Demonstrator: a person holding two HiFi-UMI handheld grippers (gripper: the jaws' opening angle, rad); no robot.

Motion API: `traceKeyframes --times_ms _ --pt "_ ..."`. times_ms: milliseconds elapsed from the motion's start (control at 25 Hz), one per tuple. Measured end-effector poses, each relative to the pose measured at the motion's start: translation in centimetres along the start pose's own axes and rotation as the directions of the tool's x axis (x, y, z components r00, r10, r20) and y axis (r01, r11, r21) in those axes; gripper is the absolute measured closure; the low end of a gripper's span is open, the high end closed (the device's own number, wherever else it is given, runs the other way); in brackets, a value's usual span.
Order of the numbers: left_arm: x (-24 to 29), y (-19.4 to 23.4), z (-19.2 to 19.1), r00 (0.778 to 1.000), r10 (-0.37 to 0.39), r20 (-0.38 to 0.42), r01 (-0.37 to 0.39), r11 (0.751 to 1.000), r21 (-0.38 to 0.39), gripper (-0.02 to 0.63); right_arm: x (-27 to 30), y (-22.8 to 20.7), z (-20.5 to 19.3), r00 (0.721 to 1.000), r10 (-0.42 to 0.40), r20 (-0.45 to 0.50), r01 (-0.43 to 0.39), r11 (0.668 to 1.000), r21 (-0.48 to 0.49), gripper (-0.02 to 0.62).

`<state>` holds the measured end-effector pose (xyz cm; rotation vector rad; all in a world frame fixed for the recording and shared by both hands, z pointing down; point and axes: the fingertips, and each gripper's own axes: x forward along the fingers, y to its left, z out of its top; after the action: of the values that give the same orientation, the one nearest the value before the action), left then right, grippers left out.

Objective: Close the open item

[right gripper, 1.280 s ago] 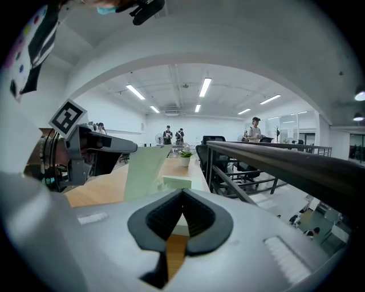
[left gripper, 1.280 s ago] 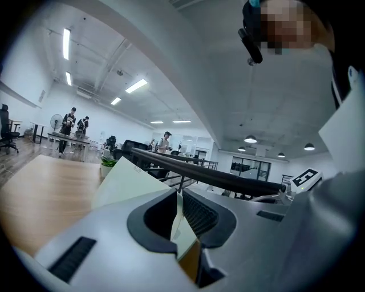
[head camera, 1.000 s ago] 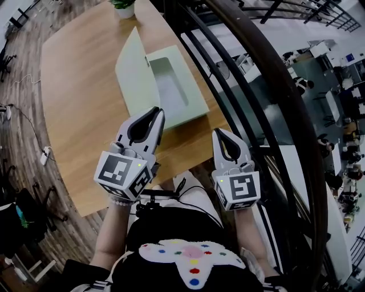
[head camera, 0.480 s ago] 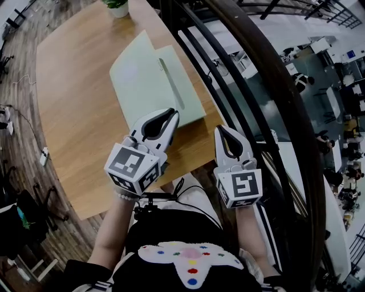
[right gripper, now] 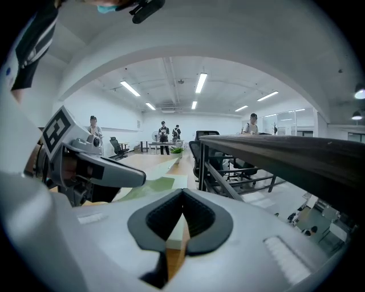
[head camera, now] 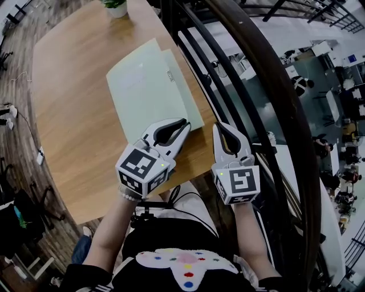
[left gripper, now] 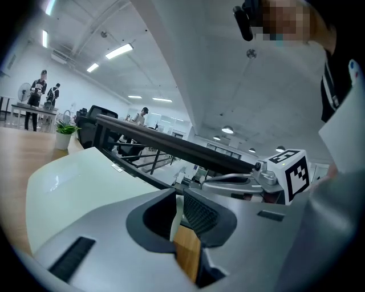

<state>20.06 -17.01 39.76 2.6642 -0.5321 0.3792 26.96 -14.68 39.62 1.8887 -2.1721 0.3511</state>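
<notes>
The lid is down. A second ago the pale green flat cardboard box [head camera: 151, 85] stood open, its lid raised along the left side and the tray showing. Half a second ago the lid was most of the way over. Now it lies flat on the base, with only a narrow strip showing along its right side. I judge the closing done, though from the head view I cannot tell whether the lid is fully seated along that strip.

The box sits toward the right edge of the light wooden table [head camera: 74, 114], its near corner close to the table's near right corner. A small potted plant [head camera: 117, 5] stands at the far edge.

My left gripper [head camera: 186, 124] has dropped and swung rightward, so its tips are now at the box's near corner. I cannot tell whether they touch it. Its jaws are only a slit apart, with nothing between them; through the gap I see table wood. My right gripper [head camera: 219, 126] hangs just beside it over the near right edge, jaws pressed together and empty. I'd check the seam before backing off.
</notes>
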Motion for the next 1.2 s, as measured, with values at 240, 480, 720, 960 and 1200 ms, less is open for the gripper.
traceKeyframes --times_ms 240,480,720,960,1200 --pt "2.8 0.3 -2.2 0.998 -0.034 -0.058 0.032 0.999 -0.026 0.563 2.1 -1.1 -0.1 0.999 0.046 0.012 -0.046 0.999 0.017 0.586" --pt "5.6 1.0 -3.4 0.993 -0.047 -0.108 0.044 0.999 -0.029 0.563 4.9 -2.6 -0.4 0.997 0.073 -0.018 -0.072 0.997 0.034 0.586" --pt "7.5 1.0 -4.9 0.987 -0.065 -0.144 0.06 0.997 -0.039 0.563 6.7 -3.7 -1.1 0.994 0.098 -0.042 -0.097 0.995 0.037 0.586" --pt "8.6 1.6 -6.1 0.976 -0.091 -0.199 0.089 0.996 -0.021 0.565 9.8 -3.0 -1.7 0.983 0.166 -0.081 -0.166 0.986 0.011 0.539" --pt "9.1 1.8 -6.5 0.962 -0.112 -0.249 0.114 0.994 -0.007 0.564 12.9 -2.4 -2.2 0.971 0.212 -0.111 -0.214 0.977 -0.005 0.481"
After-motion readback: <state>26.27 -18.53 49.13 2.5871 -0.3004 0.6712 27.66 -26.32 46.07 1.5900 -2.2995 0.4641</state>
